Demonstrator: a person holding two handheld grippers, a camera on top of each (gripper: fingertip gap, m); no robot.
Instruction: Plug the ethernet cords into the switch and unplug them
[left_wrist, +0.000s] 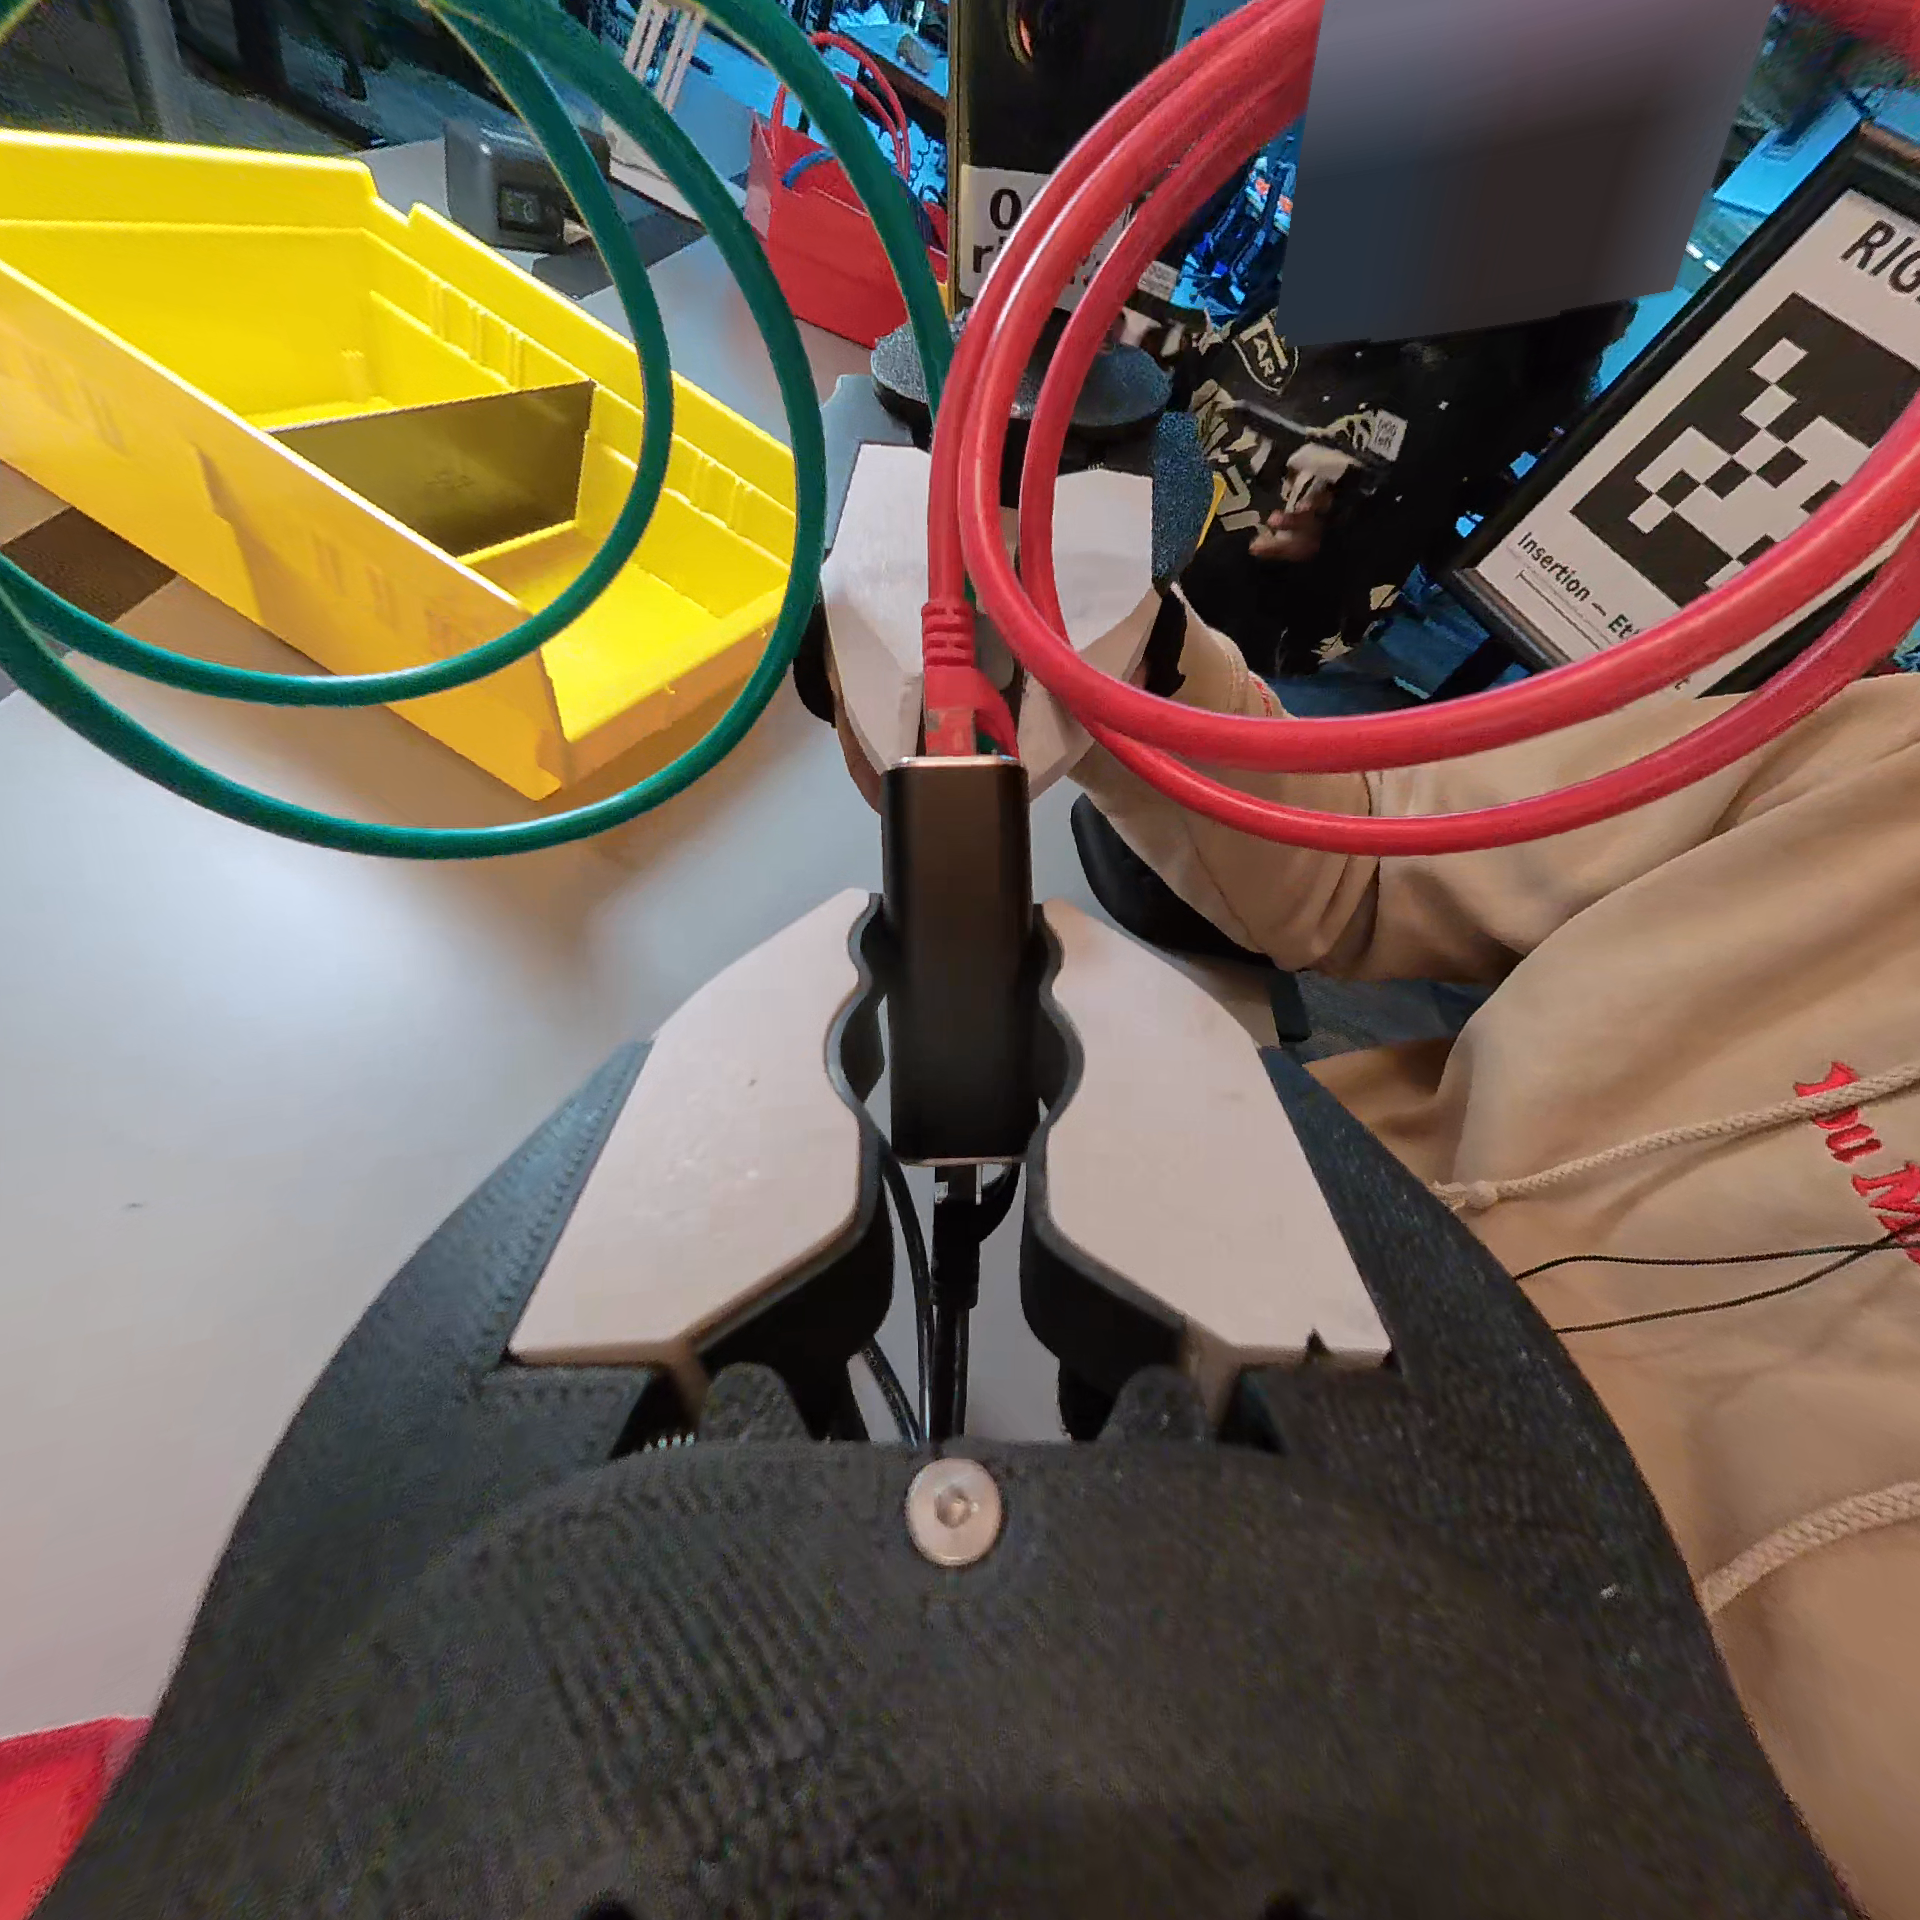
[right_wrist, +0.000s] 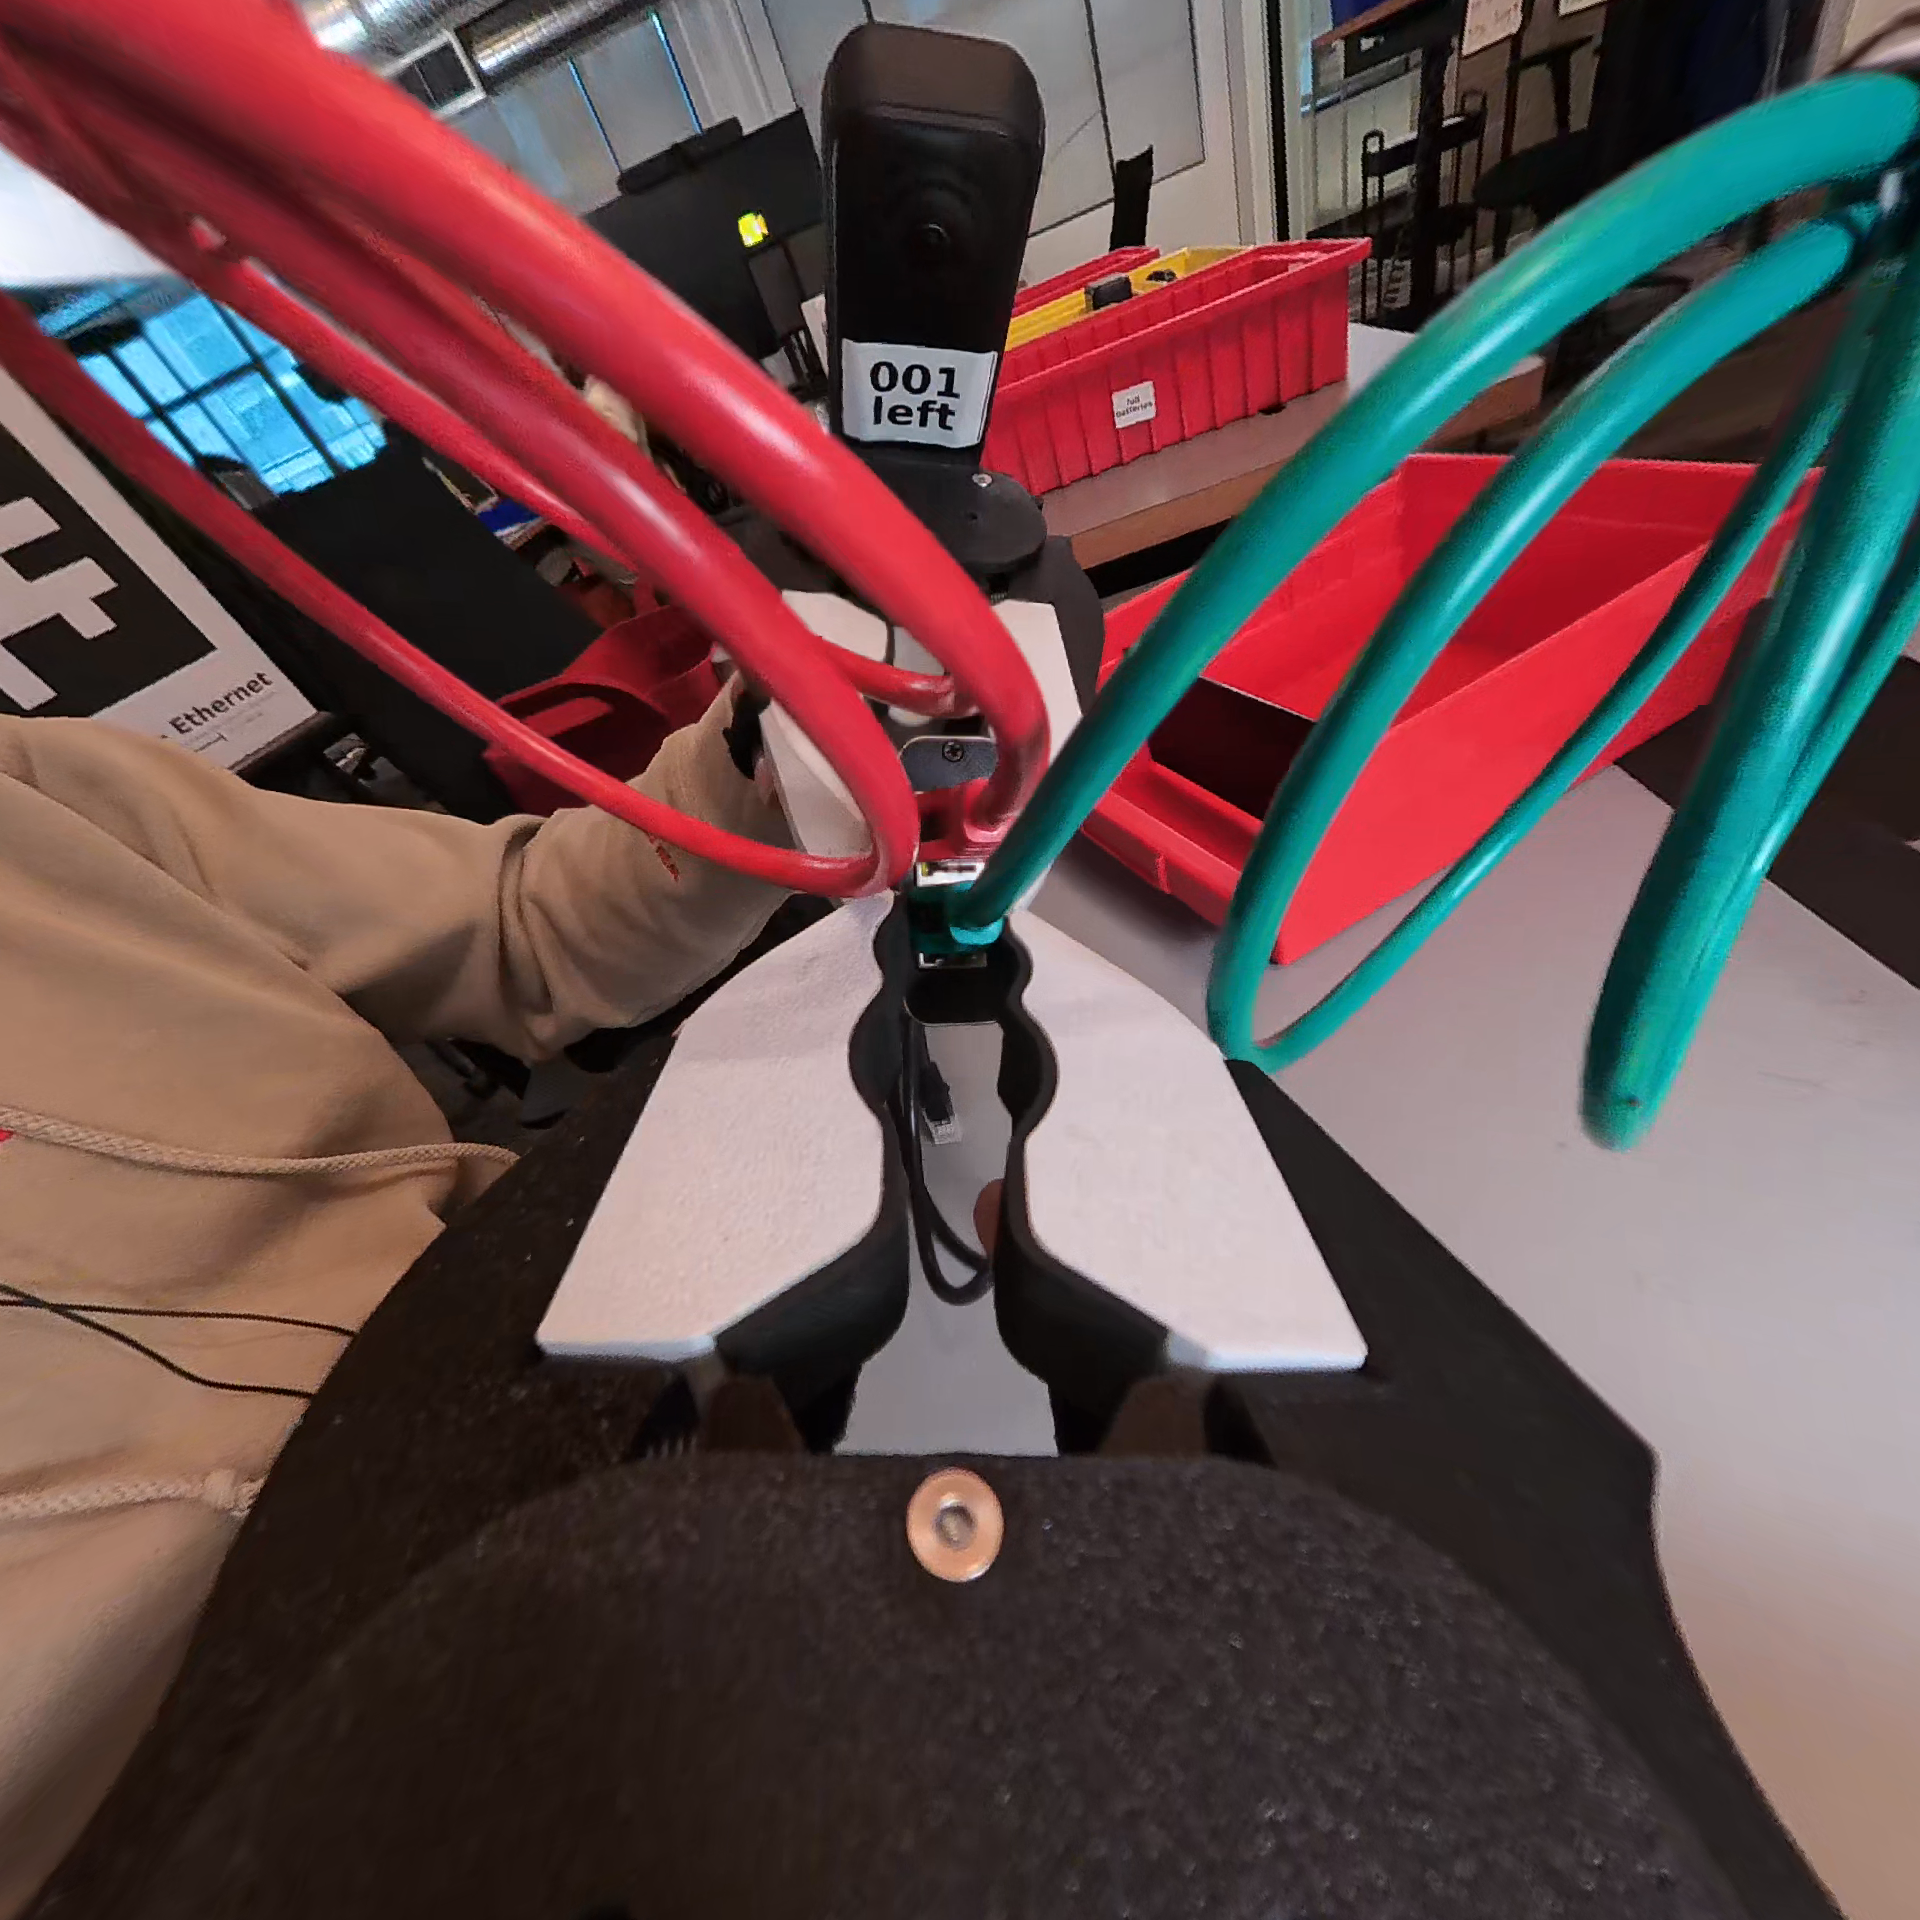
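Observation:
My left gripper (left_wrist: 954, 935) is shut on a small black switch (left_wrist: 956, 966) and holds it above the table. A red cord's plug (left_wrist: 948, 675) sits in the switch's far end, and its loops (left_wrist: 1351, 727) hang to the right. My right gripper (right_wrist: 951, 935) faces the left one and is shut on the green cord's plug (right_wrist: 951, 930) right at the switch's ports. It also shows in the left wrist view (left_wrist: 966, 717). The green cord (right_wrist: 1455, 436) loops to the right. The red plug (right_wrist: 956, 821) shows just beyond. A thin black cord (left_wrist: 951, 1299) hangs from the switch's near end.
A yellow bin (left_wrist: 416, 468) lies on the grey table (left_wrist: 260, 1039) to the left. A red bin (right_wrist: 1507, 675) and a red tray (right_wrist: 1174, 343) stand beyond. A framed patterned sign (left_wrist: 1714, 447) is at the right. A person's beige sleeve (left_wrist: 1558, 935) is close by. My two grippers' fingertips are within a few centimetres of each other.

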